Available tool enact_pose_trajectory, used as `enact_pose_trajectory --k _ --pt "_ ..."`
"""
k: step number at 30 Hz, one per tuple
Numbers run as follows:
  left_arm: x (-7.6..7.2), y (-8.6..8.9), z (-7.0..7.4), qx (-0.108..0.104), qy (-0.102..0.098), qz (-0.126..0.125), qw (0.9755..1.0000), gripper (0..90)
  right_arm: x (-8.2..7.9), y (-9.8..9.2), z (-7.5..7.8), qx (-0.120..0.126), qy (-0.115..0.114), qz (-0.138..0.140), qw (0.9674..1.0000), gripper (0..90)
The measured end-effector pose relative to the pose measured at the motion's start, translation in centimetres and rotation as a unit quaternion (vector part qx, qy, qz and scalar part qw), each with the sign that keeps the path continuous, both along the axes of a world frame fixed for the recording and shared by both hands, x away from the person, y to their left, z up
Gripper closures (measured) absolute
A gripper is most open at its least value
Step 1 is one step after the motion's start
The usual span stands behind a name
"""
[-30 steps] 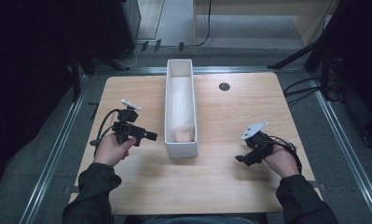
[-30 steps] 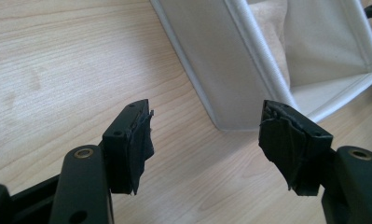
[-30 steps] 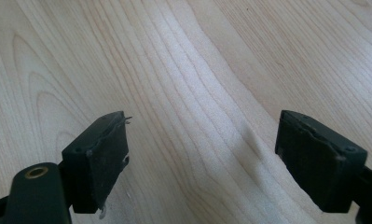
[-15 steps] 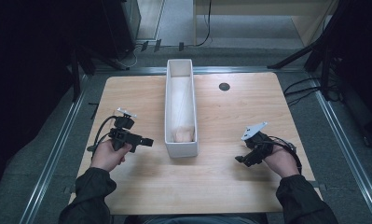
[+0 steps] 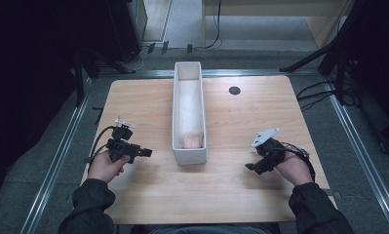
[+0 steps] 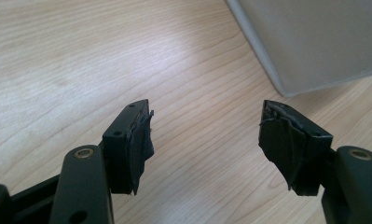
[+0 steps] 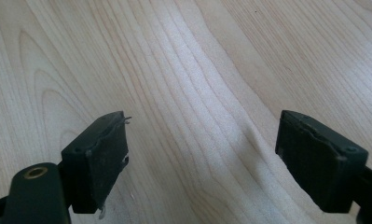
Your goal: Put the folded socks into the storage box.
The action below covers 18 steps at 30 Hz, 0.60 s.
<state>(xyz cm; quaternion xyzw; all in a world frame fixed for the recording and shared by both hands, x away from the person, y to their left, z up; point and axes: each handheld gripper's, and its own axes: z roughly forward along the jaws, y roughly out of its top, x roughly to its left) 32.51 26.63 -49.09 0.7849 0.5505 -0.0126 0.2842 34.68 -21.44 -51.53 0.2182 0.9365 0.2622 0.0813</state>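
A long white bin (image 5: 188, 151) stands in the middle of the wooden table (image 5: 133, 97), running front to back. A pale, roundish thing (image 5: 191, 141) lies at its near end; I cannot tell what it is. My left gripper (image 5: 145, 152) rests low over the table left of the bin's near end, pointing right, jaws open and empty. In the left gripper view the gripper (image 6: 204, 128) faces bare wood, with the bin's corner (image 6: 314, 42) at upper right. My right gripper (image 5: 250, 168) sits right of the bin, open and empty; in its own view the gripper (image 7: 202, 149) faces bare wood.
A small dark round hole (image 5: 234, 90) sits in the tabletop at the back right of the bin. Metal rails (image 5: 60, 156) run along the table's sides, and cables lie on the floor to the right (image 5: 323, 92).
My left gripper has drawn back toward the person and a little left, away from the bin. The right gripper has stayed put.
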Motion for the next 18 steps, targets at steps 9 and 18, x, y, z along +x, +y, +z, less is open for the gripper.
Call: enact_pose_trajectory --k 9,18 --pt "-0.19 1.15 -0.58 -0.013 -0.003 0.016 0.9998 33.4 0.03 -0.02 0.06 0.003 0.000 0.001 1.0000 16.7" --pt "-0.14 1.03 -0.80 -0.013 0.002 0.013 0.9998 33.0 0.01 -0.03 0.08 0.004 0.000 0.001 1.0000 16.7"
